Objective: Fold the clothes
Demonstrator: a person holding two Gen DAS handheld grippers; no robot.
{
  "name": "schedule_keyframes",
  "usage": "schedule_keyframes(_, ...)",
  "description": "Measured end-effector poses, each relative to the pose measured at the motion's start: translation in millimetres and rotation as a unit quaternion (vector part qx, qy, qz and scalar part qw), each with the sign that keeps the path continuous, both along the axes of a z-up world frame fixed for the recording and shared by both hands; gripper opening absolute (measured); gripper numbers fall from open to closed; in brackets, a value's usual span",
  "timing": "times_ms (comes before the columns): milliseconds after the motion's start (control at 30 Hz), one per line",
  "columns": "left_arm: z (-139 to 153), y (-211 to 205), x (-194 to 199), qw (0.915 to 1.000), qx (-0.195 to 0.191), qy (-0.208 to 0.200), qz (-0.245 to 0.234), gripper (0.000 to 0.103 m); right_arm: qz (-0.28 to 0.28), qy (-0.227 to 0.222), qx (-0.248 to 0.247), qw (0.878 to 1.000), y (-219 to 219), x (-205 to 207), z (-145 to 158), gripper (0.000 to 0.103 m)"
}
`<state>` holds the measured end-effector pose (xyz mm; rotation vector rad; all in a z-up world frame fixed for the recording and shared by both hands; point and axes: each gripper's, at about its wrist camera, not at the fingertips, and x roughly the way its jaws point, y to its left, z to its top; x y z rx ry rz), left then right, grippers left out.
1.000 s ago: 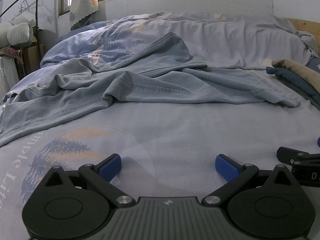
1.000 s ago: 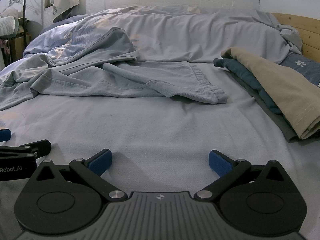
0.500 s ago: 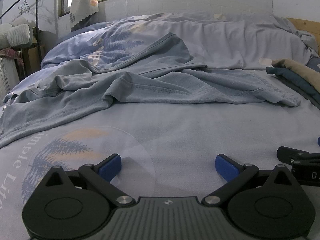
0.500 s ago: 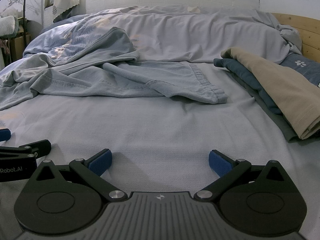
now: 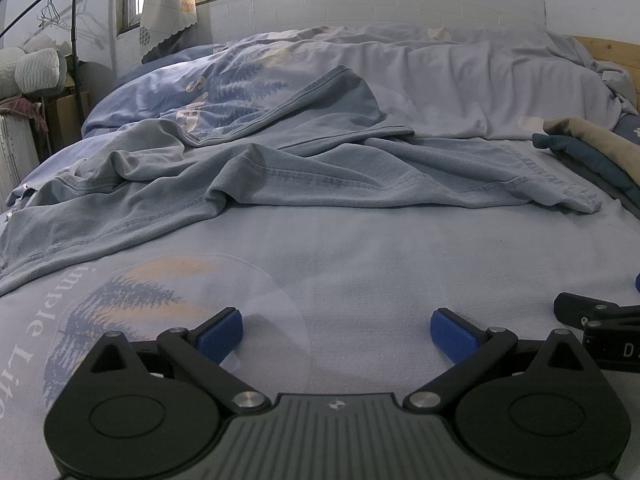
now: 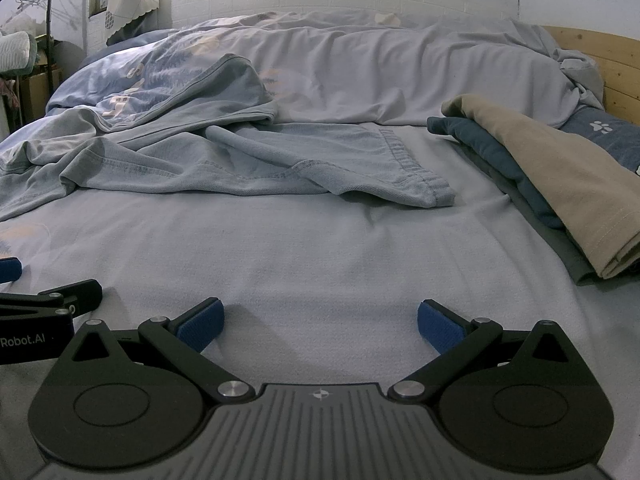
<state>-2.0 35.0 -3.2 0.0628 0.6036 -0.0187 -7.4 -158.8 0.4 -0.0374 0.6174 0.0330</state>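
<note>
A crumpled light blue denim-look garment (image 5: 304,176) lies spread across the middle of the bed; it also shows in the right wrist view (image 6: 240,164). My left gripper (image 5: 336,334) is open and empty, low over the bedsheet well short of the garment. My right gripper (image 6: 318,324) is open and empty, also low over the sheet and short of the garment's hem (image 6: 424,188). Each gripper shows at the edge of the other's view.
A stack of folded clothes, tan on dark blue (image 6: 552,184), lies at the right; it also shows in the left wrist view (image 5: 592,148). A bunched duvet (image 5: 460,72) runs along the back. A wooden headboard (image 6: 600,56) stands at far right, a clothes rack (image 5: 60,40) at far left.
</note>
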Motion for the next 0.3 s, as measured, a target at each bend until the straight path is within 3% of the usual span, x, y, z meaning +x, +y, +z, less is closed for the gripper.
schedule_keyframes(300, -0.3, -2.1, -1.2, 1.0, 0.0, 0.0, 0.001, 0.103, 0.0, 0.0, 0.0, 1.0, -0.3, 0.3, -0.2, 0.103)
